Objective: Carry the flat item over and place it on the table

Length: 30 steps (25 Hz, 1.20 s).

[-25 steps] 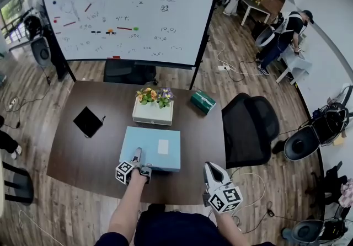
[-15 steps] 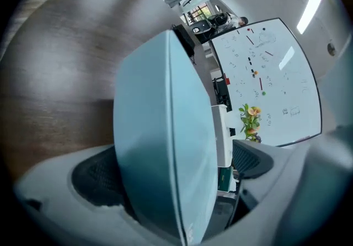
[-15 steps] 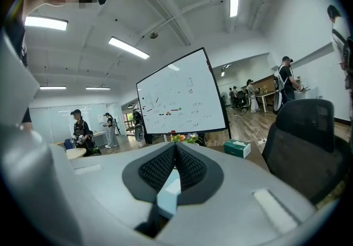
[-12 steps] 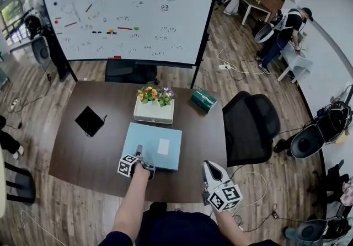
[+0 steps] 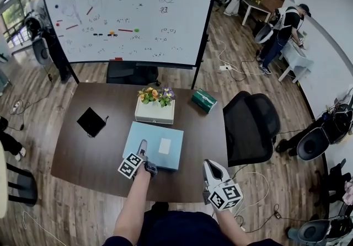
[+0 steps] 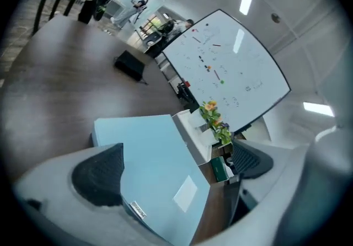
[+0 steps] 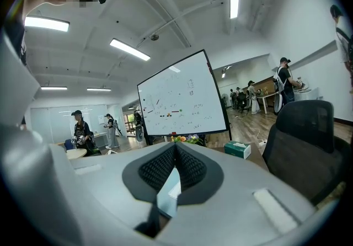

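Lower centre, head view: light-blue flat rectangular folder (image 5: 160, 143) laid on dark wooden table (image 5: 83, 156), long axis left-right; near edge straddled by left gripper (image 5: 144, 158), jaws spread; right gripper (image 5: 212, 172) clenched empty, farther off.

A dark brown rectangular wooden table (image 5: 83, 156) carries a white rectangular planter box of orange and purple flowers (image 5: 154, 112) near its far edge. Just in front of the planter lies a light blue flat rectangular case (image 5: 154, 134). A green tissue box (image 5: 203, 100) sits to the planter's right, and a black square pad (image 5: 90, 122) well to its left.
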{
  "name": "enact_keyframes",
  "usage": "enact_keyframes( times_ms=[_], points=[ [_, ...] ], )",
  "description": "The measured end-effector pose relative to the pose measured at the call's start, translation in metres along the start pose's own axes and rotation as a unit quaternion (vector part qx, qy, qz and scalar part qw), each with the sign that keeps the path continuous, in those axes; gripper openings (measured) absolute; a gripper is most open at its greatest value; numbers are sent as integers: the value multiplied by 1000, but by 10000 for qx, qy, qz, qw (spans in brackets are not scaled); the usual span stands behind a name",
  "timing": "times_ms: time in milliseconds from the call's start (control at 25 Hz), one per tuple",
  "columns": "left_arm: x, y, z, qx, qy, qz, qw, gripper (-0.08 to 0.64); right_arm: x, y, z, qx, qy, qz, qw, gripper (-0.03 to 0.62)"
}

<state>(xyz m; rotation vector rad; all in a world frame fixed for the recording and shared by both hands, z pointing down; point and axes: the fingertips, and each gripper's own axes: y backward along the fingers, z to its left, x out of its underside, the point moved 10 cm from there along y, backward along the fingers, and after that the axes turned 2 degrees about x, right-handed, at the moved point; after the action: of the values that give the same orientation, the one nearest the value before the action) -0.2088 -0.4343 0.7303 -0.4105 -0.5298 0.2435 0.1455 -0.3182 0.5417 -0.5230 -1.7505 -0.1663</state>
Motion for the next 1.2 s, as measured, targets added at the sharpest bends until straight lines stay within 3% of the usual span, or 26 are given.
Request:
enact_keyframes(
  times_ms=[120, 240, 440, 720, 760, 880, 1080, 1200],
  points=[
    [-5, 12, -20, 461, -989, -28, 9940, 601, -1, 1, 0, -23, 3, -31, 10000, 12],
    [-6, 29, -37, 946, -1944, -85, 9763, 600, -2, 0, 1, -63, 19, -44, 10000, 12],
    [-3, 69, -65, 1708, -3323, -295, 9271, 599, -3, 2, 1, -139, 88, -103, 9998, 12],
    [6, 128, -88, 2236, -4499, -373, 8638, 598, -2, 2, 3, -193, 349, -130, 9991, 12],
    [6, 135, -90, 2308, -4517, -356, 8611, 598, -3, 2, 3, -194, 382, -131, 9990, 12],
    [1, 146, -90, 2499, -4275, -315, 8682, 597, -2, -3, 3, -188, 429, -139, 9988, 12],
    [1, 169, -100, 2568, -4455, -382, 8568, 587, -3, 3, -1, -212, 448, -126, 9987, 12],
    [0, 180, -108, 2484, -4693, -564, 8455, 526, -3, 5, -2, -218, 466, -142, 9986, 12]
  ],
)
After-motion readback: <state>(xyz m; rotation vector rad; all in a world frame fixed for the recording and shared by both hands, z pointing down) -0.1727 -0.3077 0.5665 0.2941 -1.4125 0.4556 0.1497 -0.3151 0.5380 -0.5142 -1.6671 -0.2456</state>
